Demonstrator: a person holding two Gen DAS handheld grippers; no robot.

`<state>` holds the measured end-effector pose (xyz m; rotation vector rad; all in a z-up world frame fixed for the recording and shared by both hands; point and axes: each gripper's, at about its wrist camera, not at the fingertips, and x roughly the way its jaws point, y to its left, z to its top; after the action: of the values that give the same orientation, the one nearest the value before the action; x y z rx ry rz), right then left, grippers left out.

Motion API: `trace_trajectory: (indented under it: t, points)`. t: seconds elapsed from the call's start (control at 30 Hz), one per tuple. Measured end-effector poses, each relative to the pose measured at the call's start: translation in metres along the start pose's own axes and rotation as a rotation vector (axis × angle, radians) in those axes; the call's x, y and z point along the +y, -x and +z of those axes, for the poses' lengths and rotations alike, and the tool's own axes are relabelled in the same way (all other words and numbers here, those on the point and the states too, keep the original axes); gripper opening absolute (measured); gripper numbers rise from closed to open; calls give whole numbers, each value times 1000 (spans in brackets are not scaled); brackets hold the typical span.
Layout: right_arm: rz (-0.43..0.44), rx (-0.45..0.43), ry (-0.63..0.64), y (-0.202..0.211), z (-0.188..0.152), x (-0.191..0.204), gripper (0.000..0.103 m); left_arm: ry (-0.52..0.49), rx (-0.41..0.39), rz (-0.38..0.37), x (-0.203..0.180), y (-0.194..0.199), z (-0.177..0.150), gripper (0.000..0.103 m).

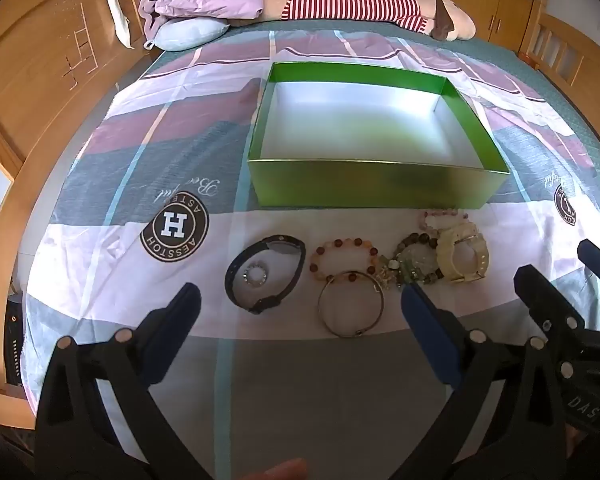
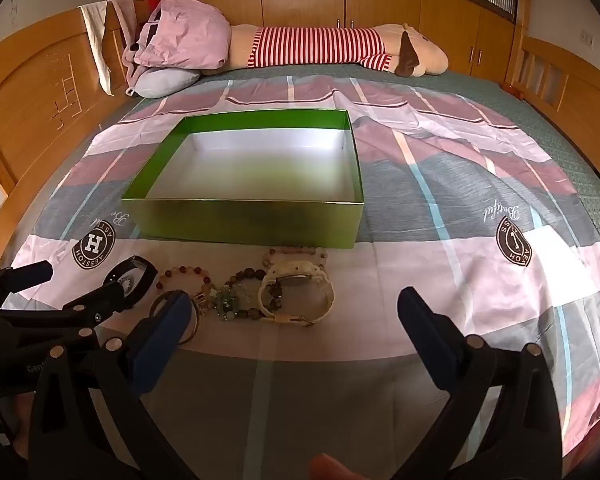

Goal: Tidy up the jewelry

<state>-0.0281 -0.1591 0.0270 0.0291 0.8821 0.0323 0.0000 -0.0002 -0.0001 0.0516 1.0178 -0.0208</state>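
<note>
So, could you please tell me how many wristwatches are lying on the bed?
2. A black watch lies at the left end of the jewelry row, and a cream watch at the right end, both in front of the green box.

Box on bed, jewelry in a row before it.

The box (image 1: 376, 184) sits open on the bedspread (image 1: 100, 184), nothing in it. Just before its near wall, left to right: a watch (image 1: 266, 276) with a small ring (image 1: 255, 273) lying inside its strap loop, a bead bracelet (image 1: 344, 258), a bangle (image 1: 351, 304) overlapping that bracelet's near edge, a cluster of bead bracelets (image 1: 414, 264), and a second watch (image 1: 462, 254) touching the cluster. Behind the box, a plush toy (image 1: 364, 4) lies along the far edge of the bed, a pillow (image 1: 190, 34) at its left.
</note>
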Motion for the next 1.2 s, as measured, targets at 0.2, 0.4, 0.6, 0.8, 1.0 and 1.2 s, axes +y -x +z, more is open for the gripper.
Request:
trace_trajectory:
  t: [0.2,0.4,0.6,0.8,1.0,1.2]
  points:
    - [-1,-2,0,0,0,0,102,1,-1,-1,0,0,0,101]
    - [0,4,2,-1,-1,0,102,0,-1,1,0,0,0,101]
    - [-2,4,1,-2,-1,-2,102,-5,-6,15,2,2,-1,101]
    - [-8,7,-4,-4,-2,1,102,-1,-9,23,2,2,0,101]
    - [-8,4,-2,-5,0,0,102,4,-10,19,3,4,0,101]
    - [-8,5,1,-5,1,0,102,5,-9,18,3,4,1,101]
